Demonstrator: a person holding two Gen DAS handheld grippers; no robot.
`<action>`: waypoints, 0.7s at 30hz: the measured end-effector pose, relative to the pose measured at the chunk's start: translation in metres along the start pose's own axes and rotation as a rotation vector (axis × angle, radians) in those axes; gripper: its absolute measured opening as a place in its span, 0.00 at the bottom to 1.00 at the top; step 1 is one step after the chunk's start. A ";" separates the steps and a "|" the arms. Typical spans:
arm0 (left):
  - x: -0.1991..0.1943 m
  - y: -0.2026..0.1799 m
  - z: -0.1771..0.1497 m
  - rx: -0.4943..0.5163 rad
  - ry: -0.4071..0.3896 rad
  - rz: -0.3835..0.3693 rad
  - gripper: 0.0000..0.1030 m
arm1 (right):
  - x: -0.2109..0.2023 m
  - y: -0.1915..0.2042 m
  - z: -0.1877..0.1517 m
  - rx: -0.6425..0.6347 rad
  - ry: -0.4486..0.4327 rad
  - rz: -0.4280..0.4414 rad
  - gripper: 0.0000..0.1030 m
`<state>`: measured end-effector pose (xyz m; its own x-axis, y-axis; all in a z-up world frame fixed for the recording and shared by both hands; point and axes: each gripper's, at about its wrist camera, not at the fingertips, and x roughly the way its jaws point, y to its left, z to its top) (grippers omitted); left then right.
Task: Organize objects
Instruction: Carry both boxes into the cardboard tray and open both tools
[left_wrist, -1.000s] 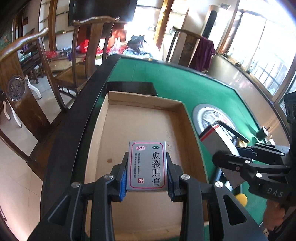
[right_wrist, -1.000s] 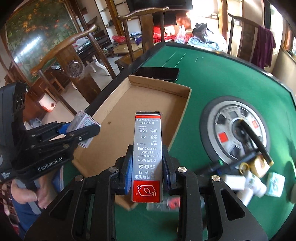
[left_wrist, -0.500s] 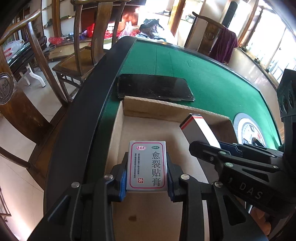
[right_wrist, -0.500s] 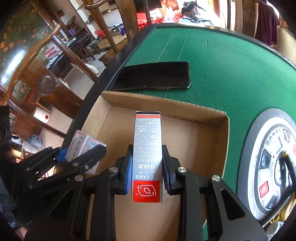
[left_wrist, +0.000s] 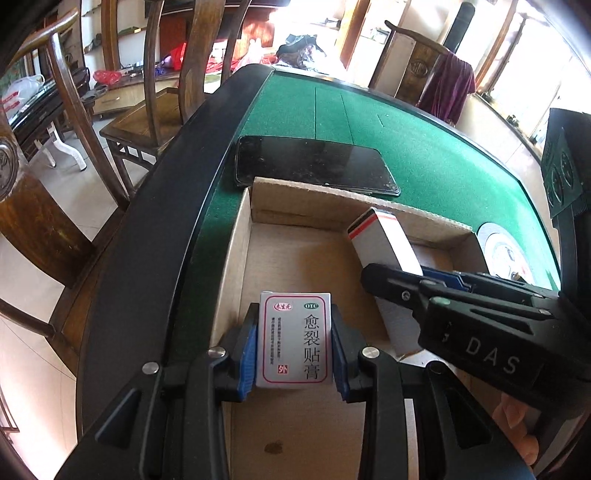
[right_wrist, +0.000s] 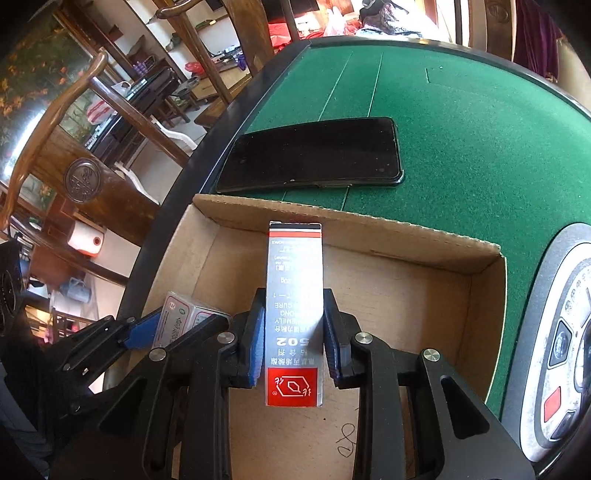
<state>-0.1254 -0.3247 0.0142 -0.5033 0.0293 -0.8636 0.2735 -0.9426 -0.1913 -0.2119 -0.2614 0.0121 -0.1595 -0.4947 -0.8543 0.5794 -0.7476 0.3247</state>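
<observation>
Both claws hang over the shallow open brown cardboard box (left_wrist: 306, 258) on the green felt table (left_wrist: 424, 147), each loaded: the left gripper (left_wrist: 294, 341) is clenched on a flat grey plaster packet with a red border (left_wrist: 294, 341), near the box's 9 o'clock wall. The right gripper (right_wrist: 294, 332) grasps a tall silver-and-red glue carton (right_wrist: 294, 314), toward 12 o'clock. Nothing lies on the visible box floor, so by my reckoning the sorting has barely begun; both releases remain.
</observation>
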 end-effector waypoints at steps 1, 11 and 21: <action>0.000 0.001 -0.001 -0.006 0.005 -0.009 0.33 | -0.001 0.001 0.000 -0.006 -0.006 -0.003 0.27; -0.008 0.000 -0.017 -0.042 0.014 -0.019 0.34 | -0.022 0.010 0.001 -0.096 -0.061 -0.017 0.27; -0.016 -0.005 -0.038 -0.034 0.002 -0.001 0.38 | -0.050 0.013 -0.014 -0.131 -0.106 0.021 0.27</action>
<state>-0.0881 -0.3080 0.0111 -0.5017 0.0311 -0.8645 0.3009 -0.9307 -0.2081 -0.1851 -0.2403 0.0530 -0.2260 -0.5586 -0.7981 0.6815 -0.6760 0.2802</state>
